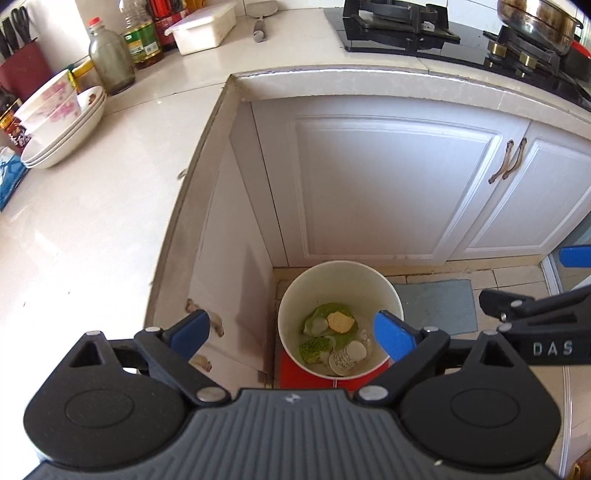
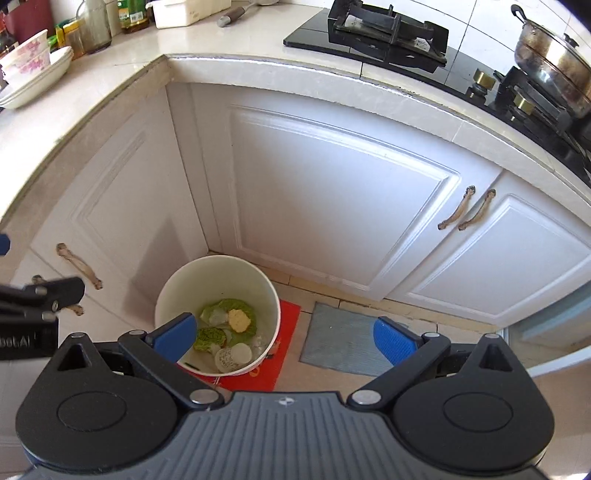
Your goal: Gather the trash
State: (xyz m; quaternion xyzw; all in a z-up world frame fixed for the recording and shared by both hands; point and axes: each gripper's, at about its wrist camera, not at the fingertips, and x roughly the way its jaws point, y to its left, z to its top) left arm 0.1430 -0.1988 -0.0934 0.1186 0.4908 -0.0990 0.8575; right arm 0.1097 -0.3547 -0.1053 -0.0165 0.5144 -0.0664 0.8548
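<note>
The bin (image 1: 340,317) is standing on the floor in the inside corner of the white cabinets (image 1: 388,184), its rim close to both cabinet faces and open on the floor side. In the bin, green leaves (image 1: 325,314), a yellow lump (image 1: 340,321) and a small white cup (image 1: 349,358) are lying at the bottom. A red mat (image 2: 284,332) is lying under the bin, and a grey mat (image 2: 343,339) is lying just beside it on the tiled floor. Above the bin, the left tool (image 1: 293,332) is hanging with its blue pads wide apart and nothing between them. The right tool (image 2: 284,338) is hanging beside it, pads also wide apart and empty. The bench (image 1: 92,229) is wrapping the corner above the bin, carrying stacked bowls (image 1: 59,125), bottles (image 1: 110,55) and a stove (image 1: 443,33).
</note>
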